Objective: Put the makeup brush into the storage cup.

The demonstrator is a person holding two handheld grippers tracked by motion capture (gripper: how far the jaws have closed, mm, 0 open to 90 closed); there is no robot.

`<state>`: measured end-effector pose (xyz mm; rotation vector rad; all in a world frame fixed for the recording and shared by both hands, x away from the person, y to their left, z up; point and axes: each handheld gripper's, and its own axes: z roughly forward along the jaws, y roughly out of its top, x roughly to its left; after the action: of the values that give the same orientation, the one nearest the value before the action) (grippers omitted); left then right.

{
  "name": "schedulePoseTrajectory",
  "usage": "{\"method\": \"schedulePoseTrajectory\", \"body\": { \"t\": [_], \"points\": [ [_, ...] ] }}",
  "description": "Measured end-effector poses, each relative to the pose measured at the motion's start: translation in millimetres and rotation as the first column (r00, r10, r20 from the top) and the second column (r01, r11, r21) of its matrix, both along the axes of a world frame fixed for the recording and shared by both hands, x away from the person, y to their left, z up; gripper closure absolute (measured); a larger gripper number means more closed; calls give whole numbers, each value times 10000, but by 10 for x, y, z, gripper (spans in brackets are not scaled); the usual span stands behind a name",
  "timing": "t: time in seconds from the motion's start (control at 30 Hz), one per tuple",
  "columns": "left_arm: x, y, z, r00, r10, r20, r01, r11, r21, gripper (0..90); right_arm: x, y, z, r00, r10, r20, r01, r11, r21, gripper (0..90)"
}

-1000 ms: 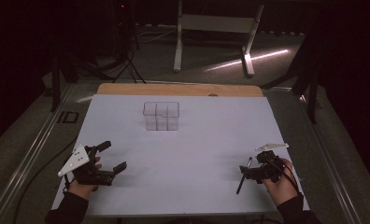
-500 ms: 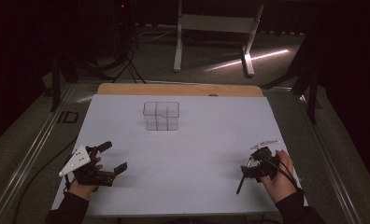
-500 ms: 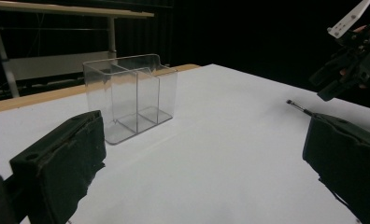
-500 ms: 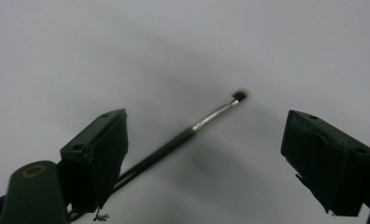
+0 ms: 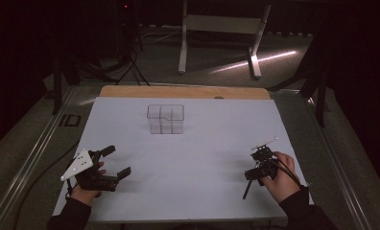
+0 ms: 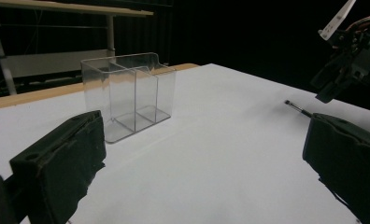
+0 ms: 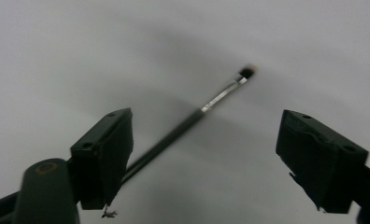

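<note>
A thin black brush (image 5: 246, 190) lies flat on the white table (image 5: 202, 143) near the front right. My right gripper (image 5: 253, 173) hangs just above it, tilted down and open. In the right gripper view the brush (image 7: 206, 109) runs slantwise from beside the left jaw up to its dark tip, and neither jaw touches it. My left gripper (image 5: 117, 161) rests open at the front left with nothing between its jaws. A clear plastic organizer (image 5: 165, 119) with several compartments stands at the middle back. The left gripper view has the organizer (image 6: 127, 100) ahead and the brush tip (image 6: 297, 108) at the right.
A wooden strip (image 5: 183, 92) borders the table's far edge. Beyond it is dark floor with a white stand (image 5: 221, 28) and cables. The other hand and right gripper (image 6: 346, 60) appear at the upper right of the left gripper view.
My right gripper has tipped further down and shifted slightly toward the brush. The left gripper has barely moved. The brush and the organizer stay put.
</note>
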<state>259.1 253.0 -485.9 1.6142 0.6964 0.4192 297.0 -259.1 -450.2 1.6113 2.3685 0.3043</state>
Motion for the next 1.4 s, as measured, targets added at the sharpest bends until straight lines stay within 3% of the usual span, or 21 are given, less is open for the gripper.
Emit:
{"method": "schedulePoseTrajectory", "body": {
  "t": [0.13,0.23,0.33,0.4,0.43,0.47,0.5,0.57,0.63,0.67,0.7,0.73,0.8,0.87,0.97,1.03,1.07,1.13,1.23,1.37,1.4],
  "points": [
    [1,4,1,10000,15,-50,-15,10000,-17,9,29,19,-3,9992,-17,-411,27,9997,236,139],
    [3,4,1,10000,22,-97,-23,10000,-51,9,43,28,-10,9996,82,-272,-71,9992,395,122],
    [8,3,-3,9999,41,-162,-42,10000,-78,9,46,43,-21,9997,-5,-237,6,10000,43,138],
    [9,4,-4,9998,32,-201,-34,10000,-64,9,70,60,-13,9937,-753,-830,805,9948,619,186],
    [9,4,-3,9998,41,-197,-43,10000,-81,9,81,68,-2,9857,-1265,-1115,1363,9871,842,256],
    [9,4,-3,9998,41,-197,-43,10000,-81,9,81,68,-2,9857,-1265,-1115,1363,9871,842,256],
    [7,8,1,9998,67,-195,-68,9999,-94,9,96,90,16,9787,-1507,-1394,1657,9808,1028,266],
    [6,12,2,9998,74,-191,-76,9999,-102,9,96,117,31,9863,-1394,-881,1452,9874,630,231],
    [6,12,3,9998,89,-198,-92,9998,-151,9,111,101,28,9863,-1351,-945,1443,9847,978,141],
    [5,12,4,9997,98,-207,-101,9998,-165,9,115,97,18,9904,-1202,-688,1270,9864,1042,115],
    [5,12,4,9997,99,-205,-103,9998,-174,9,121,92,19,9896,-1300,-614,1362,9846,1100,135],
    [5,13,6,9997,100,-203,-103,9998,-167,9,131,94,15,9810,-1663,-1000,1776,9772,1162,139],
    [3,11,10,9997,101,-200,-104,9998,-190,9,131,105,19,9802,-1722,-981,1859,9704,1540,136],
    [2,10,11,9997,103,-206,-108,9997,-200,9,134,106,27,9806,-1648,-1064,1799,9718,1522,135],
    [-2,6,16,9998,63,-187,-67,9997,-237,9,143,105,53,9821,-1720,-771,1813,9739,1362,136],
    [-2,7,17,9998,50,-198,-55,9996,-274,10,152,98,65,9776,-1943,-806,2052,9652,1622,137],
    [-2,10,18,9998,39,-194,-44,9997,-256,9,153,97,68,9786,-1886,-828,1999,9665,1608,150],
    [-1,10,21,9998,31,-201,-37,9996,-296,9,176,96,77,9712,-2113,-1097,2252,9648,1355,213],
    [-4,6,22,9998,62,-202,-68,9996,-281,9,233,87,94,9606,-2543,-1125,2670,9566,1170,264],
    [1,0,21,9996,100,-246,-107,9996,-279,9,345,54,61,9340,-3351,-1238,3460,9348,800,406],
    [1,0,21,9996,100,-246,-107,9996,-279,9,345,54,61,9340,-3351,-1238,3460,9348,800,406]
  ]
}}
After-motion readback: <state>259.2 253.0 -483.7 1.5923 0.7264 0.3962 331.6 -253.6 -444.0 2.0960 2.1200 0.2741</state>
